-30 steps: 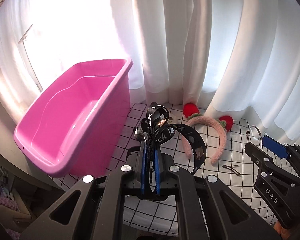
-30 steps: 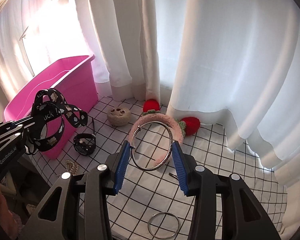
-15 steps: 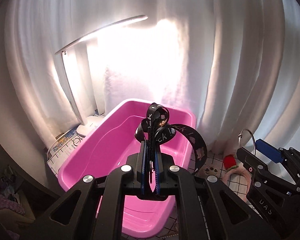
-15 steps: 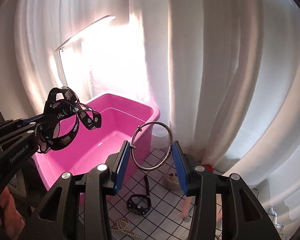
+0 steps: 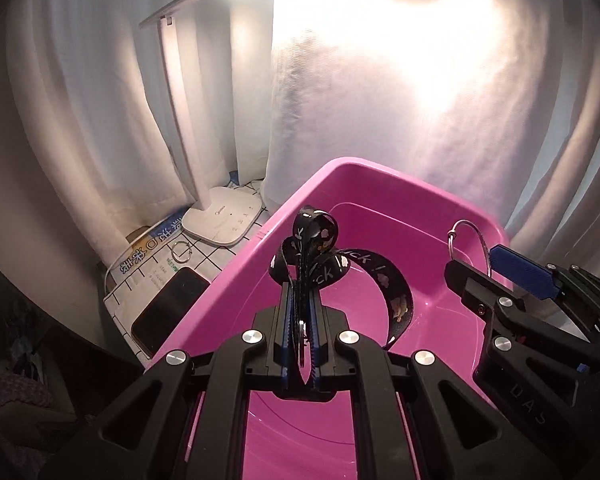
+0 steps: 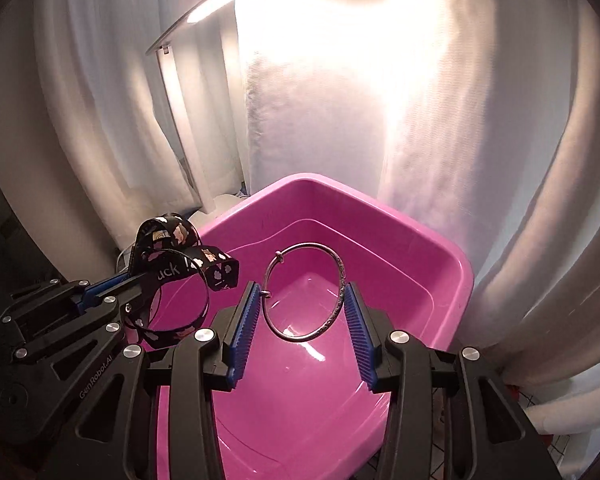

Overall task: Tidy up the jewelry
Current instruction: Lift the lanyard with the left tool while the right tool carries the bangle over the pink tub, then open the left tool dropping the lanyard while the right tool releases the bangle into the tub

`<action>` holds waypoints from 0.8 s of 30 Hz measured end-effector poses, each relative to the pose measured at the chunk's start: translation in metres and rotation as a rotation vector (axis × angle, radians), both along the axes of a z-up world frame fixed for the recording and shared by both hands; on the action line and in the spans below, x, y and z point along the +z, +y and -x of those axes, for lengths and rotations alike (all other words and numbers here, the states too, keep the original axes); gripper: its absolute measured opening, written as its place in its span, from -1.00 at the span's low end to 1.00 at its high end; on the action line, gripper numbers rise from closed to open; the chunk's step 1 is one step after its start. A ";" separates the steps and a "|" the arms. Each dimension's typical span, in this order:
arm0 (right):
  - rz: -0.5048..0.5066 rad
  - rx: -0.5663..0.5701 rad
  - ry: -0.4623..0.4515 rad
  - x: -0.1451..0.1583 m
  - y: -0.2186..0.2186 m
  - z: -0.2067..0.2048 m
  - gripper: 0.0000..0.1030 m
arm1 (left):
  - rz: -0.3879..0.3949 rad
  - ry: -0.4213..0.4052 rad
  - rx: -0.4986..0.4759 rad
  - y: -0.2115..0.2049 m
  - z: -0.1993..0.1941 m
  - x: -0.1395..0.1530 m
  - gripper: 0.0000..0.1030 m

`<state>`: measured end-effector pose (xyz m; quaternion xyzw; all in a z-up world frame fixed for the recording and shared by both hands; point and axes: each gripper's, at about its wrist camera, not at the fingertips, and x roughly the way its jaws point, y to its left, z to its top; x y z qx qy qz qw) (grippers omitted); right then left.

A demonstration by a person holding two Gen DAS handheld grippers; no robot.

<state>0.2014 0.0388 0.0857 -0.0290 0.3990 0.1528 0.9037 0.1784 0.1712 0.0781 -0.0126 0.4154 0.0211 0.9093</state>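
A pink plastic bin [image 5: 380,184] [image 6: 452,264] fills the lower middle of both views, with nothing lying in it. My left gripper [image 5: 300,280] [image 6: 140,280] is shut on a black printed headband [image 5: 396,292] [image 6: 180,264], which hangs above the bin's left part. My right gripper [image 6: 304,300] [image 5: 480,256] is shut on a thin silver bangle [image 6: 304,292] [image 5: 468,240], its blue pads pressing on both sides. The bangle stands upright over the bin's inside.
A white desk lamp [image 5: 220,220] stands left of the bin on a checked cloth, its bright bar overhead. Beside it lie a black phone [image 5: 168,304], a printed packet [image 5: 152,248] and a small metal ring [image 5: 182,250]. White curtains [image 6: 500,120] hang close behind.
Both grippers have swung left from the checked table with the pink headband, and now hang over the pink bin. Each keeps its grip on the same thing.
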 end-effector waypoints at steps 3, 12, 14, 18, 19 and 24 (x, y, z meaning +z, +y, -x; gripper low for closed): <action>0.007 0.009 0.064 -0.018 0.007 -0.018 -0.18 | 0.005 0.049 0.010 0.004 -0.011 -0.018 -0.85; 0.035 0.011 0.237 -0.059 0.012 -0.053 -0.18 | -0.009 0.200 0.047 0.012 -0.040 -0.053 -0.85; 0.041 0.000 0.269 -0.065 0.011 -0.057 -0.18 | -0.001 0.239 0.051 0.013 -0.045 -0.060 -0.85; 0.050 -0.020 0.337 -0.076 0.011 -0.066 -0.18 | 0.032 0.304 0.056 0.015 -0.054 -0.072 -0.85; 0.055 -0.022 0.348 -0.078 0.010 -0.067 -0.18 | 0.032 0.312 0.055 0.014 -0.056 -0.073 -0.84; 0.070 -0.032 0.379 -0.087 0.011 -0.074 -0.18 | 0.029 0.352 0.063 0.012 -0.060 -0.079 -0.82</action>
